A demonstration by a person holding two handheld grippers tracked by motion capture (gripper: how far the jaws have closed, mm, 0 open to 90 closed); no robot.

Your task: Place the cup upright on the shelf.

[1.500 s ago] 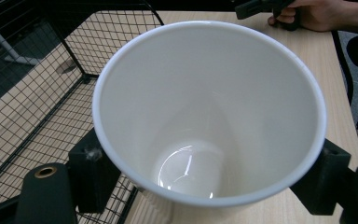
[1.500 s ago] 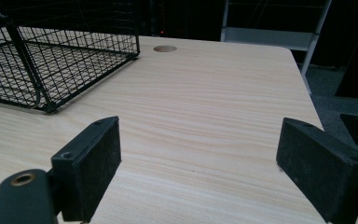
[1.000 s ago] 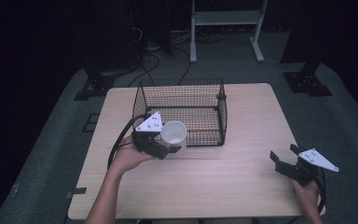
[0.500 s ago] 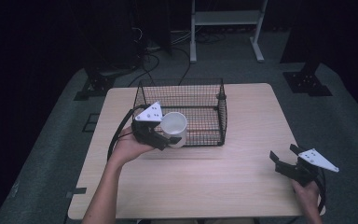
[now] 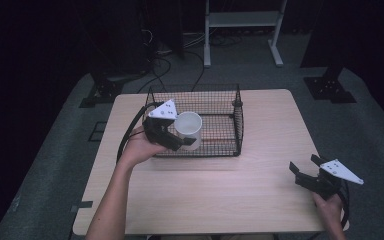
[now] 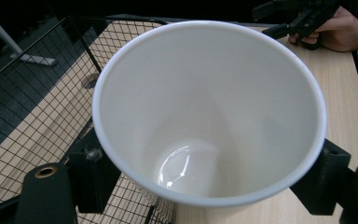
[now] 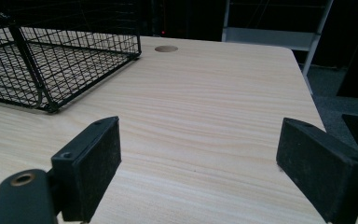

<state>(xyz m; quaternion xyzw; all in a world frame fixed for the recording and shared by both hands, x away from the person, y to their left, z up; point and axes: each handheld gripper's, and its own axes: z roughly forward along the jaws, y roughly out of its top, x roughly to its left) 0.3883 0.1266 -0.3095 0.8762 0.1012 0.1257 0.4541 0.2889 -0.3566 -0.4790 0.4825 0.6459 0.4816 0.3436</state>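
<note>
A white cup (image 5: 189,129), empty and mouth-up, is clamped between the jaws of my left gripper (image 5: 184,139). It hangs over the front-left corner of a black wire basket (image 5: 238,120). In the left gripper view the cup (image 6: 205,116) is tilted toward the camera, its inside bare, with the basket mesh (image 6: 37,93) below and to the left. My right gripper (image 5: 304,165) rests low at the table's front right, open and holding nothing. In the right gripper view its jaws (image 7: 205,163) stand wide apart over bare wood, and the basket (image 7: 51,60) lies far off to the left.
The basket stands at the back middle of the light wooden table (image 5: 220,195) and looks empty. A round cable hole (image 7: 166,48) lies near the table's far edge. A white shelf frame (image 5: 242,20) and cables are on the dark floor behind.
My left gripper has carried the cup up and away from the table's front, to above the basket's front-left corner. The right gripper has stayed still.
</note>
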